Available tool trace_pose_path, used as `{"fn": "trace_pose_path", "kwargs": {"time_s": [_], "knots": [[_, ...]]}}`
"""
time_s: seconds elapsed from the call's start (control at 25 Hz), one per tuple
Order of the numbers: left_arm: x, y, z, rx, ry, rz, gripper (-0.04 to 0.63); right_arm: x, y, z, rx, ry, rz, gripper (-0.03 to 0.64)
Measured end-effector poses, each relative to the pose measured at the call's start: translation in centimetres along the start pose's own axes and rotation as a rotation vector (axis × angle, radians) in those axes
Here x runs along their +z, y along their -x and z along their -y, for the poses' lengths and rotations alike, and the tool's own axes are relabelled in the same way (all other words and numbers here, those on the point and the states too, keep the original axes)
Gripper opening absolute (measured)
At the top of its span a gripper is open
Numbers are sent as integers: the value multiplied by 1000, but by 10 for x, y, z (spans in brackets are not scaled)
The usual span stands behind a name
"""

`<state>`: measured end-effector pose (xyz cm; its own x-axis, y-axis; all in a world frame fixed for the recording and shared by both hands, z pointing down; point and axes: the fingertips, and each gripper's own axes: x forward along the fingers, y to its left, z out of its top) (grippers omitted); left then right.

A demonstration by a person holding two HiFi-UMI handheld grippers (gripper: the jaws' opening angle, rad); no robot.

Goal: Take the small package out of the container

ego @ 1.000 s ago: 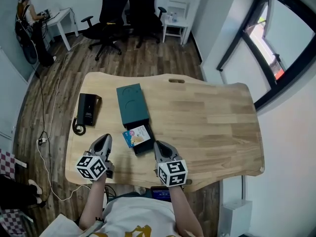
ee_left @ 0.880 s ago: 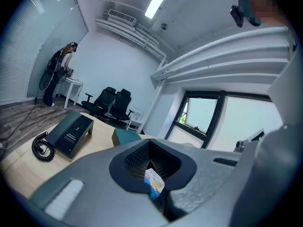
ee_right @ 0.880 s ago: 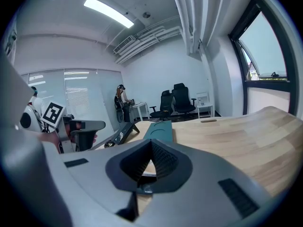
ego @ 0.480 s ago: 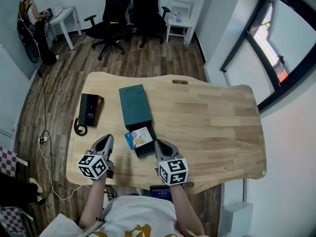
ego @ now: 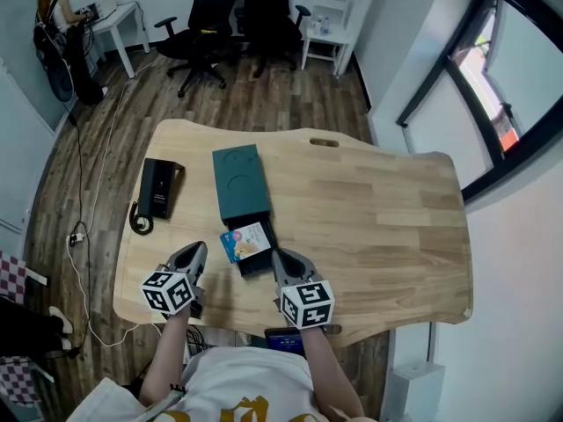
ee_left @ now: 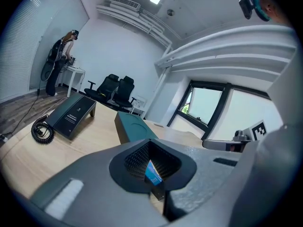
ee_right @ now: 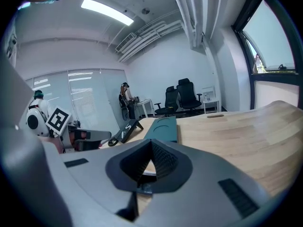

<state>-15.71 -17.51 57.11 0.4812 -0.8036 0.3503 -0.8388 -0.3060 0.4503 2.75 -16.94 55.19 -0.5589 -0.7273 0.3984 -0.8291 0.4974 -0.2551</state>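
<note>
Head view: both grippers idle at the near edge, small package untouched in the container.
Left gripper (ego: 194,251) and right gripper (ego: 282,258) both have jaws pressed together on nothing. They flank the black pull-out tray (ego: 257,262) of the dark teal rectangular box container (ego: 239,183) on the light wooden table (ego: 378,218). Small white-and-blue flat package (ego: 246,240) lies tilted in the tray, between the two grippers and slightly far of their tips. Risks: jaws must open before approach, else they just shove the package. Tray wall may block the lower jaw. Flat, slick pack could slip from an edge pinch. A lift could drag the light tray unless the other gripper braces the box.
</note>
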Motion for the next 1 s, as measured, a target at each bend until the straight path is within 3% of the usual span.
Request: {"fn": "trace_pose_path", "kwargs": {"time_s": [0.24,0.72,1.0], "knots": [[-16,-16,2,-19,17,-54,0,-7,-4,14,-17,2,-13,3],[-51,-42,-2,-77,136,-177,2,-32,-22,29,-23,-42,-59,3],[-68,-64,-6,-113,270,-237,191,-48,-35,42,-33,-91,-99,3]]}}
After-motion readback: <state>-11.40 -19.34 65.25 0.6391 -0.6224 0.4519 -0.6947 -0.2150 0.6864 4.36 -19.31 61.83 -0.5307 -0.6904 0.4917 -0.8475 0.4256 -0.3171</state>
